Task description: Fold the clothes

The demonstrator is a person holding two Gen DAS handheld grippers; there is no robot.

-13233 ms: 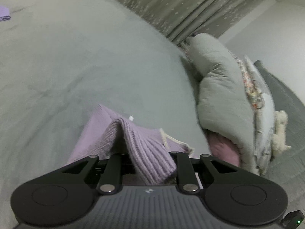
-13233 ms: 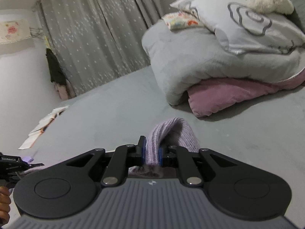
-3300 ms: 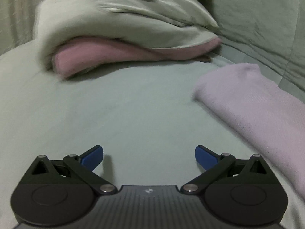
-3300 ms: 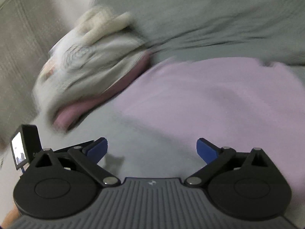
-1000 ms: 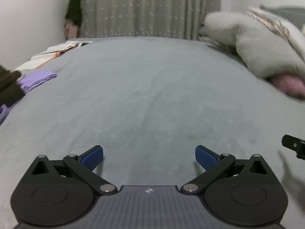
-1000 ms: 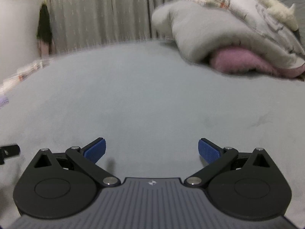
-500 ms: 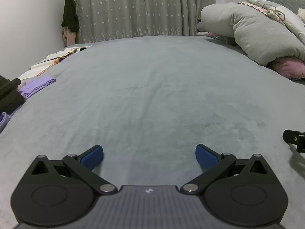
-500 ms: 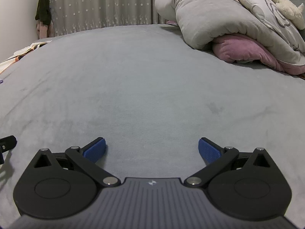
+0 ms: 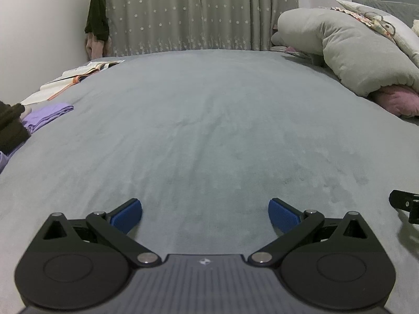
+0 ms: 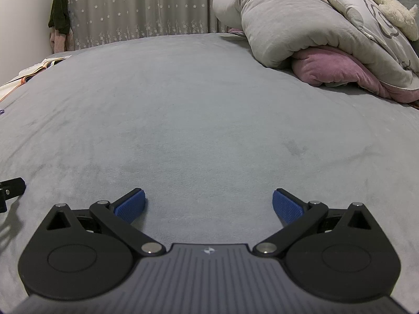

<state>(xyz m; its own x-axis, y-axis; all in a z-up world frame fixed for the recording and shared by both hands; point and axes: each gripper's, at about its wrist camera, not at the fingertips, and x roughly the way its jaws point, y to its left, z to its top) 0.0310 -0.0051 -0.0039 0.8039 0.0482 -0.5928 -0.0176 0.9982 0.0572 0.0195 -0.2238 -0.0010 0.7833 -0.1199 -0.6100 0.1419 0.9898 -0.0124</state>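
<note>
Both grippers have left the lilac knit they were clamped on earlier, and they now hover low over bare grey bedcover [image 9: 209,136], side by side and facing the starred curtain [image 9: 204,13]. Since half a second ago almost nothing has shifted; the views are only steadier and sharper.

The left gripper [image 9: 205,214] has its blue-padded fingers [image 9: 127,214] spread wide apart, with nothing between them but bedcover. The right gripper [image 10: 208,205] stands the same way, its pads [image 10: 287,205] far apart and holding nothing. Each one appears at the edge of the other's view as a small black part just beside it.

No garment lies in front of either gripper. The only clothes in sight are at the far left of the left wrist view: a folded lilac piece [image 9: 48,115] lying on the bedcover near its edge, and a dark knitted garment [image 9: 10,128] just in front of it, cut off by the frame. Whether the two touch cannot be told.

Further back on the left, an open book [image 9: 78,74] lies on the bed. On the right, a bundled grey duvet [image 10: 301,23] rests on a pink blanket [image 10: 330,69], with a cream plush toy [image 10: 390,5] on top. Dark clothing [image 9: 97,21] hangs in the corner beside the curtain.
</note>
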